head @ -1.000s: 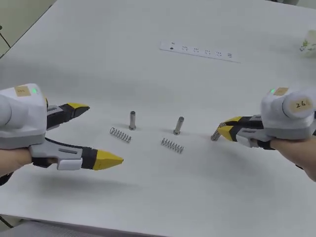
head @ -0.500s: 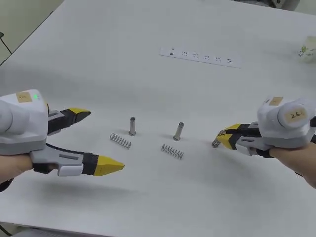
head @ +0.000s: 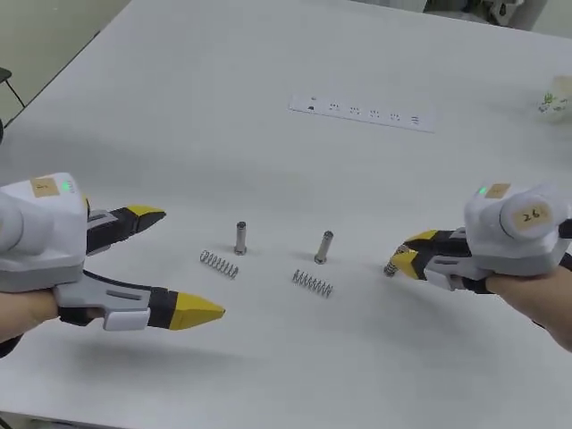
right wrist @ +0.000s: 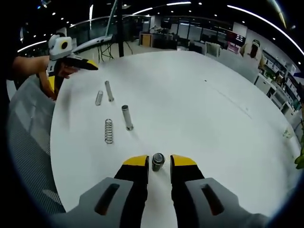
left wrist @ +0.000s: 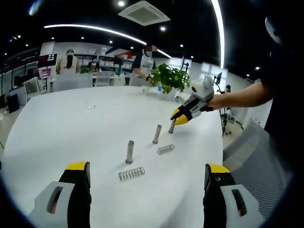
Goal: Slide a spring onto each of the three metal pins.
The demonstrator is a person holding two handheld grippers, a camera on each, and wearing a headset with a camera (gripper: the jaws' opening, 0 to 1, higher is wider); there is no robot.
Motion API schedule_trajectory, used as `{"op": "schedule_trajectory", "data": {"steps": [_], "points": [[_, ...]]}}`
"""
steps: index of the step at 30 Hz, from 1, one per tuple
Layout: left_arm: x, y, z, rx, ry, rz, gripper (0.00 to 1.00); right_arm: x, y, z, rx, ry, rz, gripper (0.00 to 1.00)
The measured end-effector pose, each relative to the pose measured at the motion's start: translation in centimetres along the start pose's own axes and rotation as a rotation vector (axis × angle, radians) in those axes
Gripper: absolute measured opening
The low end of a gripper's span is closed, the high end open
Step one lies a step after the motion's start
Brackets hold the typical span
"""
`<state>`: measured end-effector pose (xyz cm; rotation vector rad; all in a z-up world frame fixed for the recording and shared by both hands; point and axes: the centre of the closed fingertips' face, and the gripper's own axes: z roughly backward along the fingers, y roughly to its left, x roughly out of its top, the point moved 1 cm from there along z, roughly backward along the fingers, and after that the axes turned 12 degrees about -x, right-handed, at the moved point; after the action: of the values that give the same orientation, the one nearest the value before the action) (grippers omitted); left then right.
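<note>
The right gripper (head: 404, 255) is staying clamped on the third pin (right wrist: 157, 161), seemingly already sprung. The left gripper (head: 189, 262), jaws wide apart, is still hovering beside the unmoved left spring (head: 218, 264), so that pairing is waiting

A white worktop (head: 268, 80) spreads wide. A white power strip (head: 362, 113) lies flat on its far side, and a small pale-green object (head: 559, 94) sits at the far right edge. Beyond the worktop stands a leafy plant (left wrist: 170, 77), under ceiling lights (left wrist: 121, 4).
</note>
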<state>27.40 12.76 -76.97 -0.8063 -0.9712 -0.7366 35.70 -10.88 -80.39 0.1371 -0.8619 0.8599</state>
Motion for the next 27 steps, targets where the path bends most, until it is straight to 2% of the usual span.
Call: {"op": "schedule_trajectory", "data": {"steps": [8,17,27], "points": [[0.3,0.0,0.0,0.0,-0.017,0.006,0.98,0.2,0.0,0.4,0.005,-0.021,-0.045,0.2],[0.2,0.0,0.0,0.001,-0.014,0.007,0.98,0.2,-0.1,1.6,0.015,-0.066,-0.128,0.24],[0.2,0.1,0.2,0.007,-0.016,0.01,0.98,-0.3,0.4,2.8,0.038,-0.089,-0.23,0.28]]}}
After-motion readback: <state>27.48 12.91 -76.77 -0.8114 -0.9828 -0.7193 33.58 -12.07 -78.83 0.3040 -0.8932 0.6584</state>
